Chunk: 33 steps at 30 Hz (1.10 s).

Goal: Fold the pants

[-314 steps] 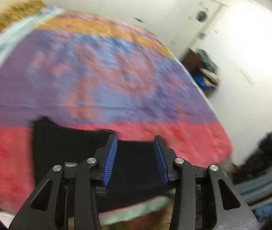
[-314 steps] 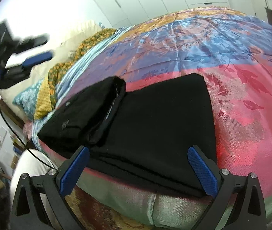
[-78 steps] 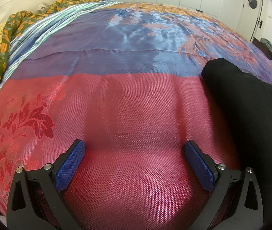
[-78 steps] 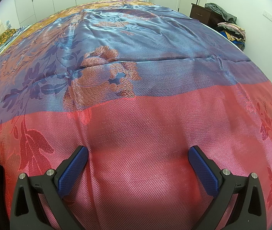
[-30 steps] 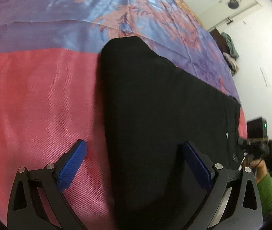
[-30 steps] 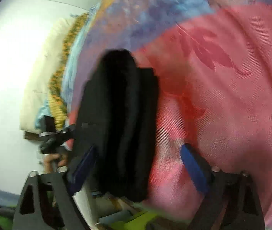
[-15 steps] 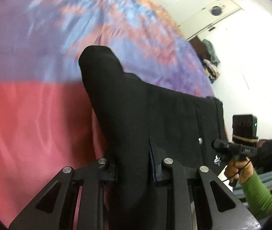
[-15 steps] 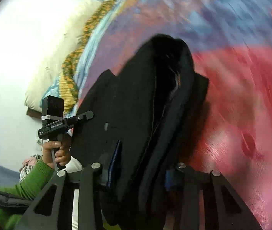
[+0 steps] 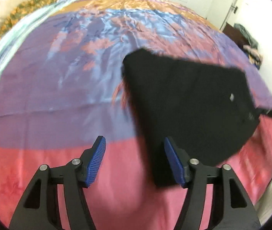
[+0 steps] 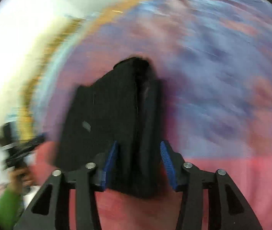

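The left gripper (image 9: 134,161) hangs over the bed (image 9: 59,99), its jaws opening; the folded black pants (image 9: 189,103) lie against its right pad, nothing gripped.

No writing, label or number can be read anywhere here. The black pants (image 9: 189,103) carry a small pale mark, but it is too blurred and small to make out as letters or a brand. The patterned bedspread (image 9: 59,95) shows only flowers and colour bands, no words.
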Motion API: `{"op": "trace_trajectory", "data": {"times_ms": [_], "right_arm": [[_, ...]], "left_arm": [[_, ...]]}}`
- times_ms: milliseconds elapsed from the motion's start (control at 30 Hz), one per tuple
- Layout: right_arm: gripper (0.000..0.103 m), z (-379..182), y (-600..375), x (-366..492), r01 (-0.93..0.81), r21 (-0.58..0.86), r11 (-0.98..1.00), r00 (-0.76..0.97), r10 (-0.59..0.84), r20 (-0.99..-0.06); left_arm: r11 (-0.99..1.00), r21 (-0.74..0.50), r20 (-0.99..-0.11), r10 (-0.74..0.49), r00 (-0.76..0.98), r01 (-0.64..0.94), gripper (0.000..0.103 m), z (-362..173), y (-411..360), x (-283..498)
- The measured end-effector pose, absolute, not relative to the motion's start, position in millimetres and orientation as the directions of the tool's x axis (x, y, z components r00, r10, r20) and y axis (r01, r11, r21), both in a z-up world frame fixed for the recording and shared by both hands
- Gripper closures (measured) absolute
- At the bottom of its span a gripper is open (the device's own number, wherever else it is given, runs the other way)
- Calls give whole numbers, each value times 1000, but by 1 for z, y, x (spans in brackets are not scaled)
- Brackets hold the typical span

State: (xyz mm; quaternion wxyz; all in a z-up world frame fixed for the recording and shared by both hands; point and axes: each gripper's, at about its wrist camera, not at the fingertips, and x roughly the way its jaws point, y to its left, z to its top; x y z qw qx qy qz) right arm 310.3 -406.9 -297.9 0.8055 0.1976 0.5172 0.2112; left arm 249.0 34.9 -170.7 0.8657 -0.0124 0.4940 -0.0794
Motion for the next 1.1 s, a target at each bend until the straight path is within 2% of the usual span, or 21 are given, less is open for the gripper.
{"op": "trace_trajectory", "data": {"times_ms": [33, 133, 167, 200, 333, 467, 600, 700, 900, 1100], "right_arm": [[48, -290, -416, 292, -133, 514, 847, 419, 518, -745], [38, -264, -416, 254, -183, 396, 900, 463, 434, -773], [16, -256, -411, 244, -189, 356, 915, 477, 403, -781], [1, -250, -407, 233, -189, 312, 931, 493, 365, -790], [0, -222, -390, 184, -185, 222, 957, 566, 288, -772], [0, -199, -371, 156, -167, 208, 964, 610, 267, -746], [0, -173, -351, 127, -173, 168, 971, 652, 241, -719], [0, -164, -342, 117, -180, 185, 966, 656, 258, -709], [0, -144, -329, 97, -183, 120, 976, 673, 213, -708], [0, -132, -322, 81, -174, 114, 978, 664, 201, -720]], "left_arm": [[990, -64, -849, -120, 515, 124, 23, -168, 32, 238], [992, -35, -813, -97, 574, 119, 13, -147, 26, 208], [992, -32, -801, -98, 591, 121, 10, -138, 20, 199], [993, -19, -791, -88, 606, 120, 6, -130, 14, 193], [998, 38, -742, -4, 670, 48, 4, -94, -4, 175], [1000, 21, -726, 23, 688, -11, 4, -68, -10, 161], [994, 83, -694, 110, 712, -73, 4, -52, -14, 141], [995, 68, -690, 103, 716, -77, 4, -46, -13, 131], [997, -16, -724, 44, 688, -81, 4, -35, -13, 113], [998, 0, -764, 40, 645, -62, 4, -33, -18, 102]]}}
